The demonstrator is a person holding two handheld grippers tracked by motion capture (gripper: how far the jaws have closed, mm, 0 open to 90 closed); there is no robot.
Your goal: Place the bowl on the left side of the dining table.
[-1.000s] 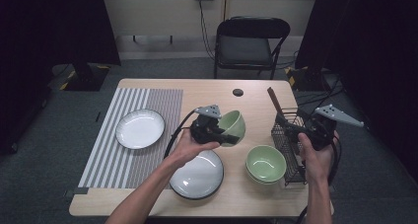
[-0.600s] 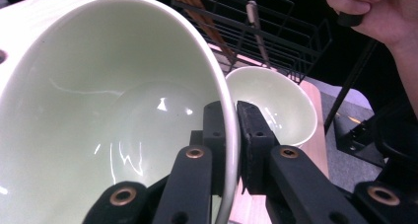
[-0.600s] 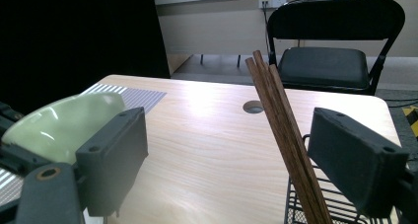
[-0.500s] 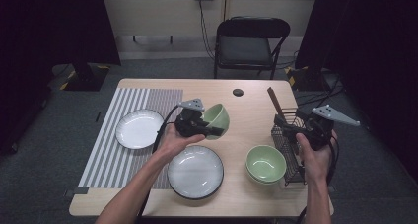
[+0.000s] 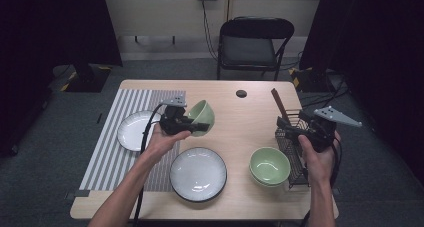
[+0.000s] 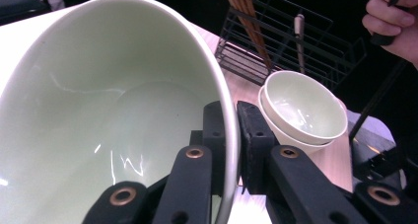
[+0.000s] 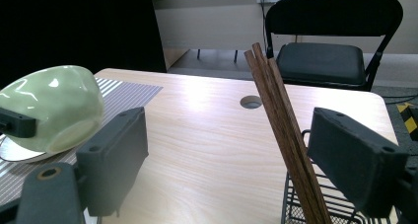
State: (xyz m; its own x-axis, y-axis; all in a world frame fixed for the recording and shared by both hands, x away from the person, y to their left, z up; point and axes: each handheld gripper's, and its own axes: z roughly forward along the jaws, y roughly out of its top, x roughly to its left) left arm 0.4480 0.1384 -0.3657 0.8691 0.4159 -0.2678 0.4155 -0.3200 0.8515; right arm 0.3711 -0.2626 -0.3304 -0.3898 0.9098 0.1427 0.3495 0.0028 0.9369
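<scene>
My left gripper (image 5: 199,126) is shut on the rim of a green bowl (image 5: 202,115), held tilted above the table beside the striped mat (image 5: 107,152). In the left gripper view one pad sits inside the bowl (image 6: 98,110) and one outside, the gripper (image 6: 229,130) pinching the wall. My right gripper (image 5: 299,131) hovers open at the black wire rack (image 5: 290,149), its jaws (image 7: 231,145) standing wide. Brown chopsticks (image 7: 286,130) lean in the rack between those jaws, untouched. The held bowl (image 7: 54,105) shows at the left of the right gripper view.
A stack of green bowls (image 5: 270,166) sits beside the rack; a dark-rimmed plate (image 5: 198,174) lies near the front edge. A white plate (image 5: 134,132) rests on the mat. A round hole (image 5: 242,93) marks the far tabletop, a black chair (image 5: 255,42) behind it.
My left gripper has carried the green bowl leftward and slightly away, from beside the rack side toward the striped mat. The right gripper has stayed put.
</scene>
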